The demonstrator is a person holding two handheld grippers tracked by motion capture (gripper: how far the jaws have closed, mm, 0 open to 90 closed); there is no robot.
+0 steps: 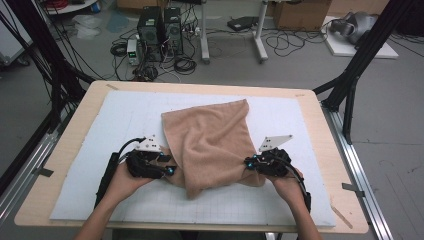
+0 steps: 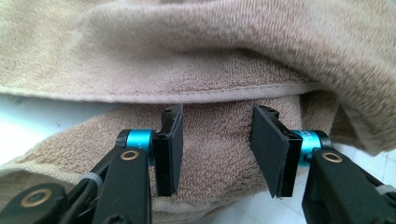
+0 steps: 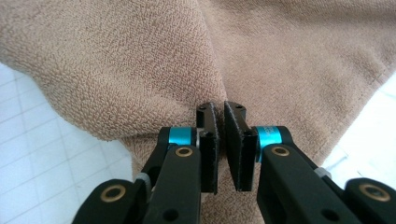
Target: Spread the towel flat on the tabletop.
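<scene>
A tan towel [image 1: 210, 140] lies rumpled and partly folded over itself on the white grid mat [image 1: 125, 115]. My left gripper [image 1: 172, 171] is at the towel's lower left edge. In the left gripper view it [image 2: 217, 114] stands open, with the towel [image 2: 210, 56] lying under and ahead of the jaws and a hemmed edge crossing just beyond the tips. My right gripper [image 1: 247, 162] is at the towel's lower right side. In the right gripper view it [image 3: 218, 106] is shut, pinching a raised fold of the towel [image 3: 116, 60] between its pads.
The mat lies on a light wooden table [image 1: 75, 125] with black frame posts [image 1: 357, 65] at both sides. On the floor beyond are computer towers [image 1: 160, 32], tangled cables and a white table leg [image 1: 260, 35].
</scene>
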